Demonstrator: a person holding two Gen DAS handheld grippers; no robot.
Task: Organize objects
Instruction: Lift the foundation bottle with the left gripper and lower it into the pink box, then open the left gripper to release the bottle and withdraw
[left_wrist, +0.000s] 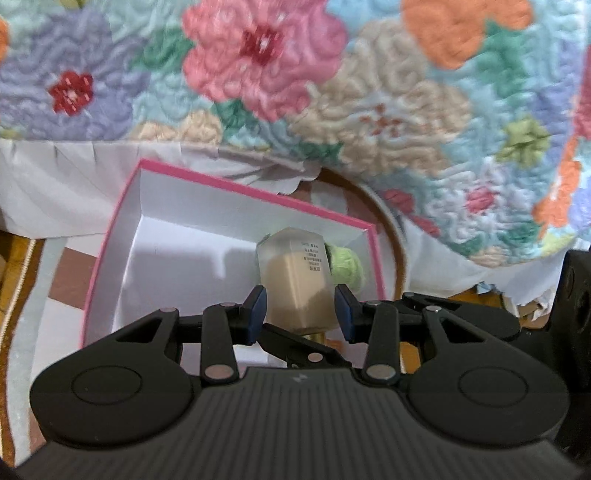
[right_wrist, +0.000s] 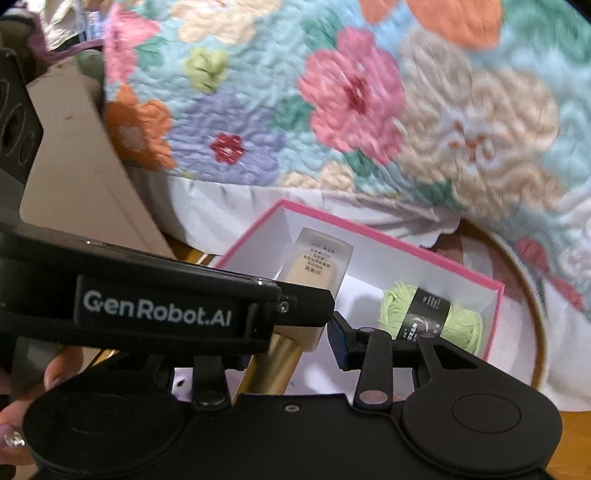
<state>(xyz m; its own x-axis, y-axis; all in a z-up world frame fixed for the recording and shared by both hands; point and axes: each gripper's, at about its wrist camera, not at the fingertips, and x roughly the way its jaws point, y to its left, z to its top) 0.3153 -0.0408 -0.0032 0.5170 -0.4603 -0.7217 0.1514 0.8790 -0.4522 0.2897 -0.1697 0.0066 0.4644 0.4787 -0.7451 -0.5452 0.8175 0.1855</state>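
Gripping frosted glass bottle (left_wrist: 291, 273) across its flat sides with left tongs (left_wrist: 300, 310), over pink box (left_wrist: 122, 206) beside green yarn (right_wrist: 399, 310). Right tongs (right_wrist: 295, 343) near gold cap (right_wrist: 277, 365): cannot tell whether clenched. Likely heavy, slick, breakable; best pinched mid-body.

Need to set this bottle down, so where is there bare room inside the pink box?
The pink box has bare white floor from its left wall across to the green yarn. The right end is crowded: the yarn lies by that wall.
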